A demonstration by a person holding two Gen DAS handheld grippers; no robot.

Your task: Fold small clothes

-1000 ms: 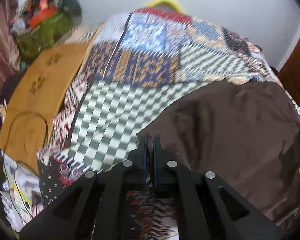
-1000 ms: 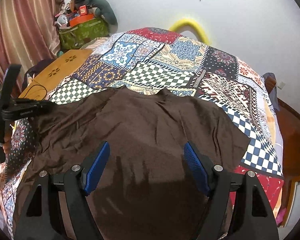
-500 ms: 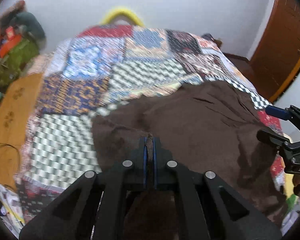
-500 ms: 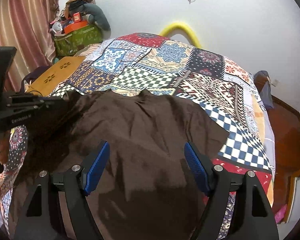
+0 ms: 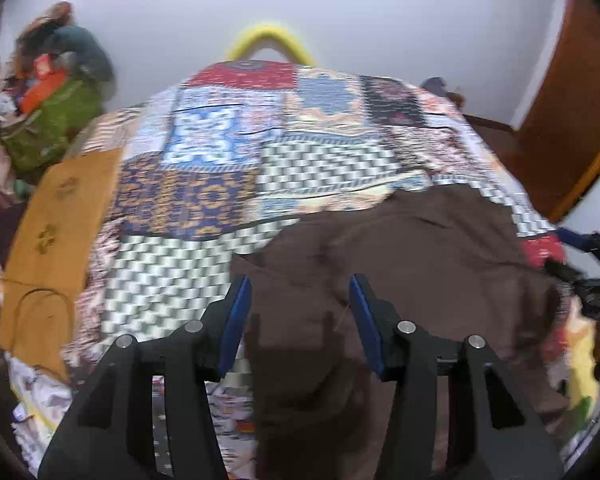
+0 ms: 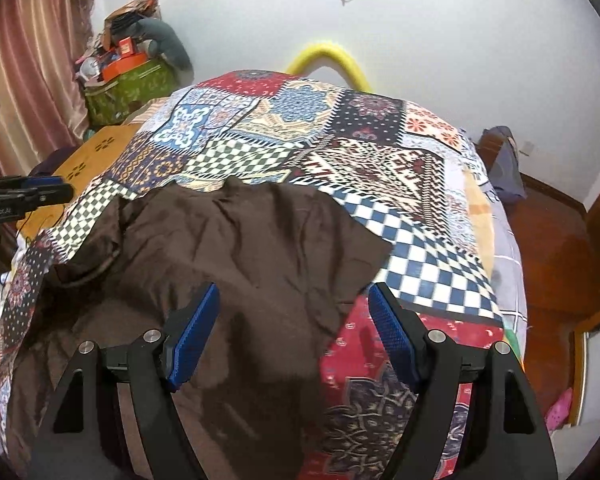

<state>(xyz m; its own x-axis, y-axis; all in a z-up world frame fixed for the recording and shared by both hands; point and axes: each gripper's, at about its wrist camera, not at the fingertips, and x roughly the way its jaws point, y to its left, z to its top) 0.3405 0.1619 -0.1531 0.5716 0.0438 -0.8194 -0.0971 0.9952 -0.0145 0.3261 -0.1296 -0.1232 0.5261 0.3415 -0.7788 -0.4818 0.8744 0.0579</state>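
The brown garment (image 6: 236, 264) is spread on the bed (image 6: 432, 240) towards its near edge; the left gripper (image 5: 300, 312), fingers just opened, and the wide-open right gripper (image 6: 292, 320) hold nothing; the folded-over side should be smoothed flat before regripping.

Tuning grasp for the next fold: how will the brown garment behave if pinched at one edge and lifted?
The brown garment is probably floppy: it lies creased, following the bedspread. Likely light, thin cloth. It would probably drape and drag rather than hold its shape.
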